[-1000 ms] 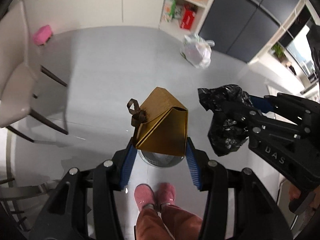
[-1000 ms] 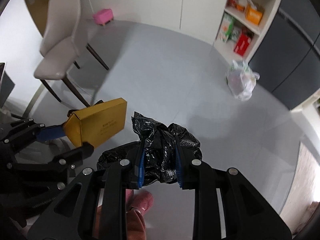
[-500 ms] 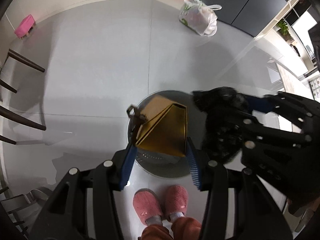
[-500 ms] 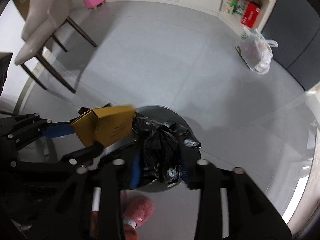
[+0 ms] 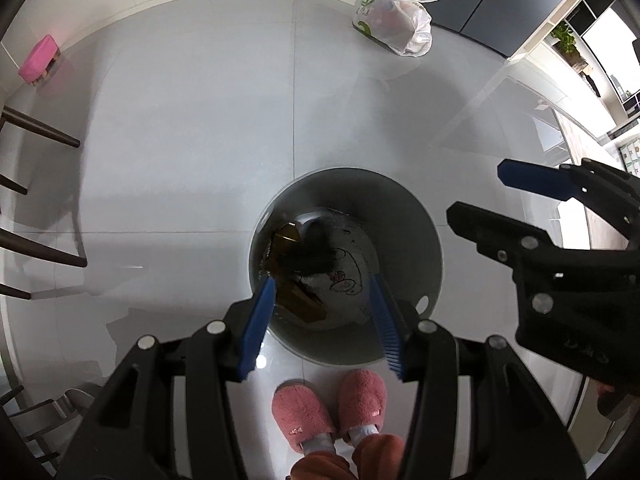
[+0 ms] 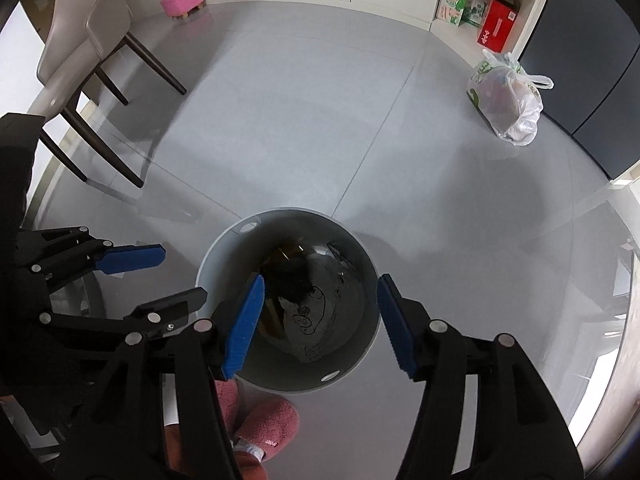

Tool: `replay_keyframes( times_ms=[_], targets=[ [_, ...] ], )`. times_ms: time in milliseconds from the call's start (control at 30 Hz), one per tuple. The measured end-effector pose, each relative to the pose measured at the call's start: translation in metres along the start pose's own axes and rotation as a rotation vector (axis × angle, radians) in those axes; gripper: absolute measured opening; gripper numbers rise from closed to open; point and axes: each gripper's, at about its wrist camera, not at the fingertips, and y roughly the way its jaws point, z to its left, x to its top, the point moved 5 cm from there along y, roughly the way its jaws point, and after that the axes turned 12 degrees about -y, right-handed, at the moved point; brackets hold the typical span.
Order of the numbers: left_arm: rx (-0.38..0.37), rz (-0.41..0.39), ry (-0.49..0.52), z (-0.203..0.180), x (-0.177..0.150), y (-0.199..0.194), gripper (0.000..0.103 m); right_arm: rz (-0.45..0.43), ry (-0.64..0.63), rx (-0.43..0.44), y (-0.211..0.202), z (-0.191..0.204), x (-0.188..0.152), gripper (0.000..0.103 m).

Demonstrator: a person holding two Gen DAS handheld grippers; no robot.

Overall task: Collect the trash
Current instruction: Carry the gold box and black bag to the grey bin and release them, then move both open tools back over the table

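1. So both claws hang right over the grey bin (image 5: 424, 240), pointing nearly straight down into it. The left gripper (image 5: 325, 320) has its blue pads spread with nothing between them, just the bin's inside showing through the gap.

2. Right gripper (image 6: 320, 322) is the same deal: its jaws have just been opening, and now there's only air between the pads. Nothing is clamped on either side.

3. The trash is in the bin. The gold box (image 5: 294, 280) lies against the bin's left inner wall in the left view, and the black plastic bag (image 5: 314, 254) sits on top of it, near the middle of the bottom.

4. Step-wise I'd call this the drop-off just finished for these two bits. Next move probably means lifting both claws clear of the rim and heading for more trash. The white shopping bag (image 6: 510, 106) on the floor by the dark cabinets looks like a candidate, though I can't say it's actually rubbish.

5. View differences: the left camera shows both pink slippers (image 5: 332, 408) just beside the bin's near edge and the gold box more clearly. The right camera gets the whole chair (image 6: 80, 56) and the shelf with the red carton (image 6: 498, 28); the bin's contents look darker there.
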Motion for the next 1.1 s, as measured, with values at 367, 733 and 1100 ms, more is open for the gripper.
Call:
replay_keyframes(
  times_ms=[367, 733, 1100],
  targets=[
    [0.056, -0.058, -0.063, 0.006, 0.010, -0.116, 0.050, -0.033, -0.049, -0.009, -0.107, 0.022, 0.042, 0.057],
    [0.122, -0.203, -0.304, 0.052, -0.017, -0.322, 0.051, -0.141, -0.259, 0.074, -0.278, 0.115, 0.116, 0.057],
    [0.305, -0.385, -0.731, 0.176, -0.128, -0.481, 0.051, -0.290, -0.704, 0.285, -0.391, 0.307, 0.161, 0.057]
  ],
)
